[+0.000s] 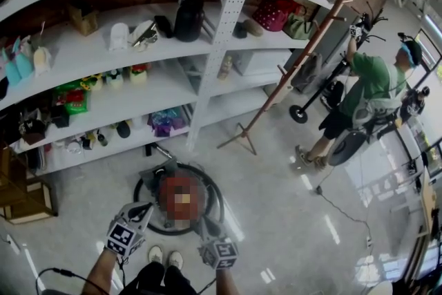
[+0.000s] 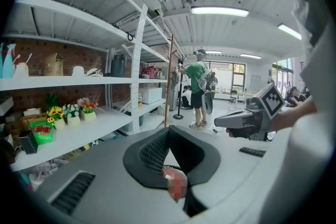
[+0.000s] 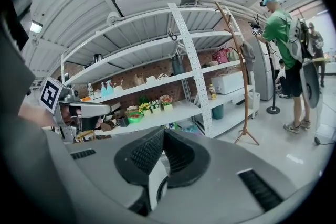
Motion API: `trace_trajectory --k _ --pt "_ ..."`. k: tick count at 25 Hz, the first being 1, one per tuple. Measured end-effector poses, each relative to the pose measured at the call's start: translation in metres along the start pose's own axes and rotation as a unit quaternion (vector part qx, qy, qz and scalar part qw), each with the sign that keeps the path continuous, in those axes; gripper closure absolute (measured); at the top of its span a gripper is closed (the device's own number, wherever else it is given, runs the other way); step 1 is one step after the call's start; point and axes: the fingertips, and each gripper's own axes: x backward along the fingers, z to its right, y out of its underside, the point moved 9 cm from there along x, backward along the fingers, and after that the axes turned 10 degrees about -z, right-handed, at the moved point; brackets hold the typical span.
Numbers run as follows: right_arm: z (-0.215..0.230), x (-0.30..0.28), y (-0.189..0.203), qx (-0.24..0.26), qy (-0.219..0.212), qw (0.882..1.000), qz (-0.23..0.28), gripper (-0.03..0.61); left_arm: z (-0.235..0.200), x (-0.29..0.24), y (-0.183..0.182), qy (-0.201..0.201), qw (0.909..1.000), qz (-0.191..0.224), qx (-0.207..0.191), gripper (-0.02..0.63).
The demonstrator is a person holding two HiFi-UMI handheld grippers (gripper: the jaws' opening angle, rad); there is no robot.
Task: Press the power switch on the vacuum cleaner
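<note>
Both tools closed. Left gripper (image 1: 143, 212): in its own view (image 2: 168, 131) the black ribbed pads meet at the tips, nothing pinched between them. Right gripper (image 1: 207, 228): same, tips together and empty in its view (image 3: 163, 132). Each has a grey body and a marker cube, and neither touches anything. The two are held side by side, near each other, over the floor (image 1: 290, 217).

White metal shelving (image 1: 235, 10) curves across the far side. It is crowded with small goods: bags, potted flowers, bottles. The floor is pale, glossy and reflective.

Another person (image 1: 369, 79) in a green shirt stands well off to the right, beyond a slanted wooden coat stand (image 1: 290, 59).

Vacuum cleaner (image 1: 178, 193): a round drum with a red top, ringed by a looped black hose (image 1: 137, 195). It sits on the floor between the shelving and the wearer's white shoes (image 1: 166, 257). It lies just ahead of both grippers, roughly between their tips, left tip at its left flank and right tip at its near right. A sliver of the red top (image 2: 169, 171) shows through the gap behind the left pads. Power switch cannot be made out.
</note>
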Motion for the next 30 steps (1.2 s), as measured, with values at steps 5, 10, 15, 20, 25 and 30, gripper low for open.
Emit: trace_trajectory --k 5,10,15,20,25,30 --pt "-0.003 0.007 -0.007 0.001 0.009 1.000 0.009 0.568 0.002 0.006 -0.006 0.005 1.0000 0.000 -0.008 0.620" --pt "-0.008 0.014 -0.017 0.000 0.007 1.000 0.023 0.566 0.003 0.014 -0.018 0.000 0.9999 0.007 -0.011 0.620" --pt "-0.012 0.020 -0.027 0.012 0.007 0.999 0.036 0.568 0.000 0.021 -0.029 -0.004 0.9997 0.018 -0.016 0.620" --pt "-0.014 0.031 -0.037 0.017 0.012 0.999 0.045 0.566 0.001 0.031 -0.040 -0.012 0.9993 0.031 -0.018 0.620" --pt "-0.016 0.045 -0.052 0.026 0.013 0.998 0.061 0.567 0.006 0.037 -0.047 -0.016 0.9987 0.044 -0.023 0.620" --pt "-0.017 0.057 -0.060 0.033 0.016 0.997 0.074 0.567 0.012 0.043 -0.058 -0.020 0.9974 0.063 -0.028 0.620"
